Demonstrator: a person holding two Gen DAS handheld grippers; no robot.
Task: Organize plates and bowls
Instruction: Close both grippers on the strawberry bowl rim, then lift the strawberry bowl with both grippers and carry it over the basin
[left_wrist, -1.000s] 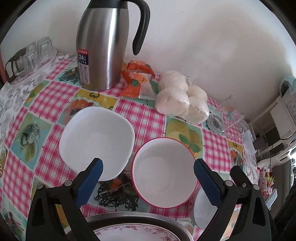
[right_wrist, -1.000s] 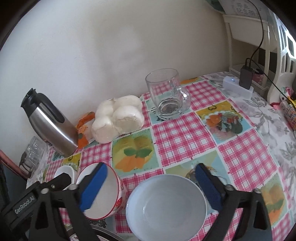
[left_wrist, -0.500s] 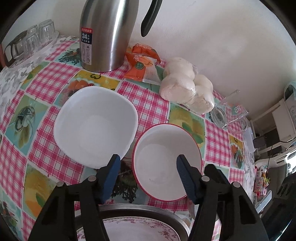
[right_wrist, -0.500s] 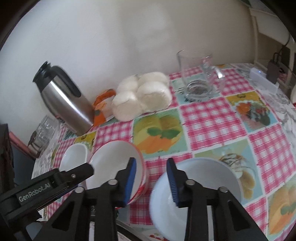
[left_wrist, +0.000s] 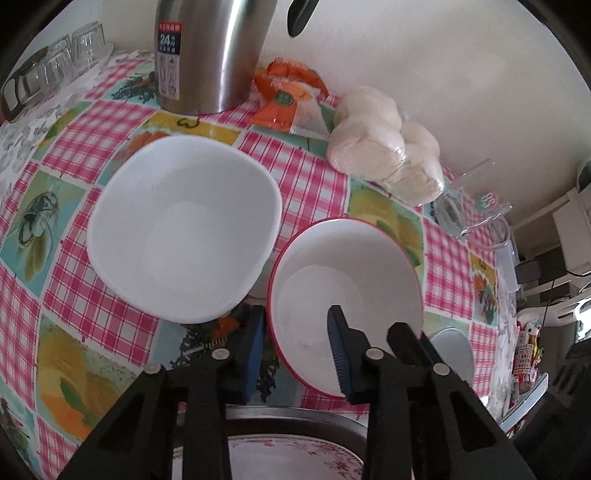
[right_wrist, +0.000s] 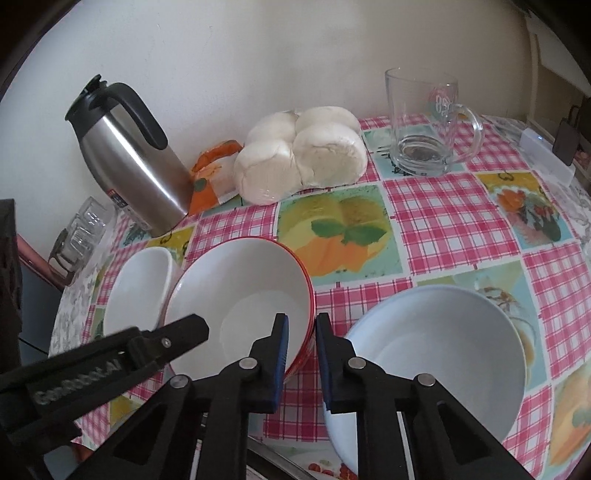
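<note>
Three bowls sit on the checked pink-and-picture tabletop (left_wrist: 325, 192), seen from both wrist cameras. In the left wrist view, the squarish plain white bowl (left_wrist: 184, 229) fills the centre left, and the round white bowl with a red rim (left_wrist: 347, 266) lies just beside it, lower right of centre. The left gripper (left_wrist: 297, 350) straddles the near rim of the red-rimmed bowl, one blue pad outside the wall and one inside; its jaws are closing, and whether the pads already press the rim cannot be told. At the bottom edge a metal basin (left_wrist: 295, 415) holds a flower-patterned plate (left_wrist: 288, 454).

In the right wrist view, the pale blue round bowl (right_wrist: 436, 354) occupies the lower right, the red-rimmed bowl (right_wrist: 240, 299) sits left of centre, and the white bowl (right_wrist: 136, 291) lies further left. The right gripper (right_wrist: 301, 354) has its jaws nearly clenched; the right-hand edge of the red-rimmed bowl runs into the narrow gap between the pads, with the blue bowl's rim just beside the right pad. The left gripper's black arm (right_wrist: 110, 362) crosses the lower left.

Along the wall at the top stand a stainless steel thermos jug with a black handle (right_wrist: 129, 162), an orange snack packet (right_wrist: 208, 173), a bag of white buns (right_wrist: 303, 155) and a clear glass mug (right_wrist: 424, 122).
</note>
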